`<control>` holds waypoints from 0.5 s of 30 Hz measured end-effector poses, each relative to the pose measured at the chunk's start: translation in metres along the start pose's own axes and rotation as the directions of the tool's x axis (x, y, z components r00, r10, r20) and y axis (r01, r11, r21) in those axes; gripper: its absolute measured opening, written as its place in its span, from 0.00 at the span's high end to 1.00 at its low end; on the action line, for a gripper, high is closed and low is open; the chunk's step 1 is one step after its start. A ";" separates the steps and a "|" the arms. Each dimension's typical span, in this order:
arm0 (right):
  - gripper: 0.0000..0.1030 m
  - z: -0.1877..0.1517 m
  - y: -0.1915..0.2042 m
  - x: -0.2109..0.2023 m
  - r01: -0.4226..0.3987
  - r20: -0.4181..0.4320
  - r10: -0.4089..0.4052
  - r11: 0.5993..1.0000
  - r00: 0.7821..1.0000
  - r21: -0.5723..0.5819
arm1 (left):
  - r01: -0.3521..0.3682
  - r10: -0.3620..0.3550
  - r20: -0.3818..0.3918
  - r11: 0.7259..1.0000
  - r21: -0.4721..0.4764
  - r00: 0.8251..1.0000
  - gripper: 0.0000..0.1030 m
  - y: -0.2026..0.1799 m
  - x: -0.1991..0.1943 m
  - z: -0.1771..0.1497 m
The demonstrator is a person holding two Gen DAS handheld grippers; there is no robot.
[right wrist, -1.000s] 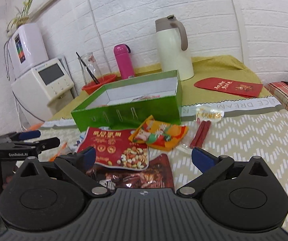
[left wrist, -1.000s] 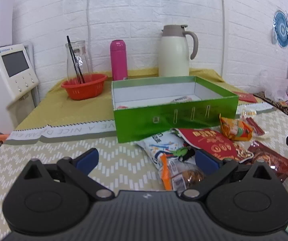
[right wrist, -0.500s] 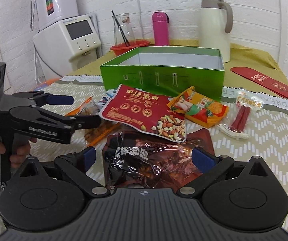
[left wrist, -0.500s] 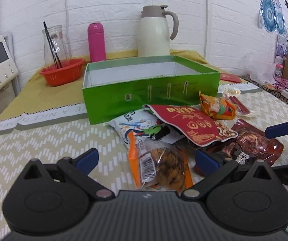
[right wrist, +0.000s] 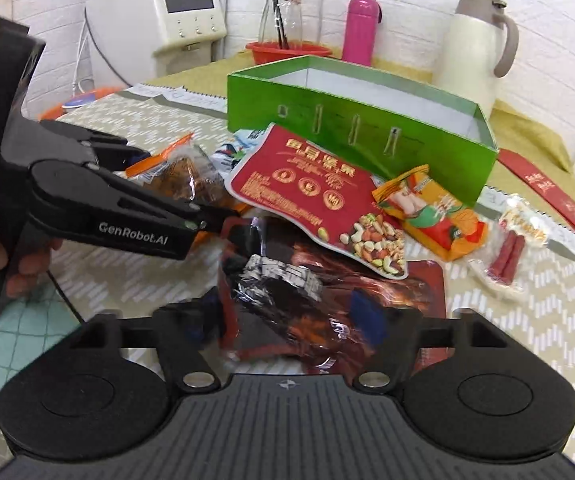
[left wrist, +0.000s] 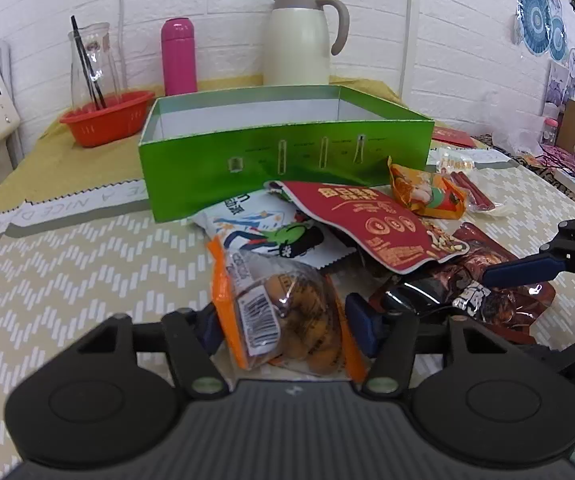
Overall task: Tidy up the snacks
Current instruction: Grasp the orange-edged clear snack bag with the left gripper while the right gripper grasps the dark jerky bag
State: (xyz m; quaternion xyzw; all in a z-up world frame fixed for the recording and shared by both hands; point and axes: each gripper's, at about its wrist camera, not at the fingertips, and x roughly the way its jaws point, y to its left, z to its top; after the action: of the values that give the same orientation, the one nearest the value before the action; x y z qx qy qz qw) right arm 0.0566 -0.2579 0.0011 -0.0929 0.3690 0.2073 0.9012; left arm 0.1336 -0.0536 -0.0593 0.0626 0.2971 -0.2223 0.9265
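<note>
A green open box (left wrist: 287, 152) stands on the table, also in the right wrist view (right wrist: 359, 120). Snack packs lie in front of it. My left gripper (left wrist: 287, 328) is shut on a clear orange-edged pack of brown snacks (left wrist: 283, 312), seen from the side in the right wrist view (right wrist: 179, 172). My right gripper (right wrist: 287, 320) is shut on a dark red-brown foil pack (right wrist: 307, 292), which also shows in the left wrist view (left wrist: 487, 280). A red nut pack (right wrist: 315, 192), a white-blue pack (left wrist: 263, 224), an orange pack (right wrist: 427, 208) and red sausage sticks (right wrist: 507, 256) lie around.
At the back stand a cream thermos jug (left wrist: 303, 40), a pink bottle (left wrist: 178, 56), a glass carafe (left wrist: 91, 64) in a red basket (left wrist: 107, 120), and a white appliance (right wrist: 167, 20). A red envelope (right wrist: 551, 192) lies right of the box.
Both grippers moved forward and down onto the pile and closed: the left on the orange-edged pack, the right on the dark foil pack.
</note>
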 end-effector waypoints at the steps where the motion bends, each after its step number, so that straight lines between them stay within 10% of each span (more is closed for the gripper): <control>1: 0.00 0.000 0.002 0.000 0.015 -0.004 -0.015 1.000 1.000 0.004 | -0.001 0.001 0.004 1.000 -0.001 1.000 0.44 0.000 -0.001 -0.001; 15: 0.39 -0.010 0.029 -0.051 0.126 0.132 -0.117 0.990 0.984 -0.064 | -0.007 0.010 0.042 0.997 -0.074 0.999 0.49 0.014 -0.038 -0.010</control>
State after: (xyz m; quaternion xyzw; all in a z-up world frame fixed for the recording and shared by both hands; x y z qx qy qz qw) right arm 0.0049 -0.2507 0.0293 -0.1343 0.2962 0.1708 0.9301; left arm 0.1066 -0.0242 -0.0458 0.0248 0.2854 -0.2086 0.9351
